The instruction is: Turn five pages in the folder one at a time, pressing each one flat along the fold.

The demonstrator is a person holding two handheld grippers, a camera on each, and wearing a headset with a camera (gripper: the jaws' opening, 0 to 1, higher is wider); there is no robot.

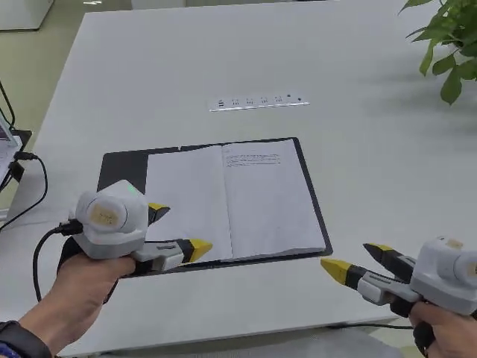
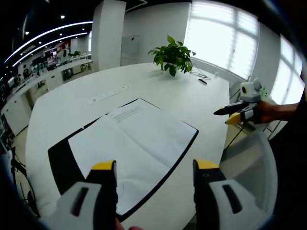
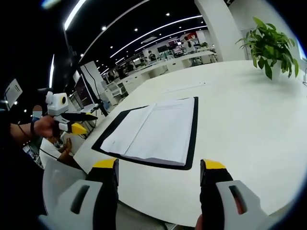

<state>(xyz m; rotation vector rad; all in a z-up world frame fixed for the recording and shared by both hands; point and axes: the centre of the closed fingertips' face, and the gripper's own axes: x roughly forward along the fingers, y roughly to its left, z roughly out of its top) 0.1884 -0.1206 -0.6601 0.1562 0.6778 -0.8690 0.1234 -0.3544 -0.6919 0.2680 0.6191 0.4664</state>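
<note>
Spread wide, empty: left gripper (image 1: 181, 227) over the near left corner of the folder (image 1: 119, 168), right gripper (image 1: 354, 257) just off its near right corner. Lying open, flat on the table (image 1: 358, 149). Probably limp, crease-prone paper; best nipped lightly at the outer edge of the right page (image 1: 272, 205).

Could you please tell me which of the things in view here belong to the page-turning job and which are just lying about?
Part of the job:
- open folder with white pages
- left hand-held gripper, open
- right hand-held gripper, open

Just lying about:
- potted plant
- socket strip beyond the folder
- black cable at the left edge
</note>
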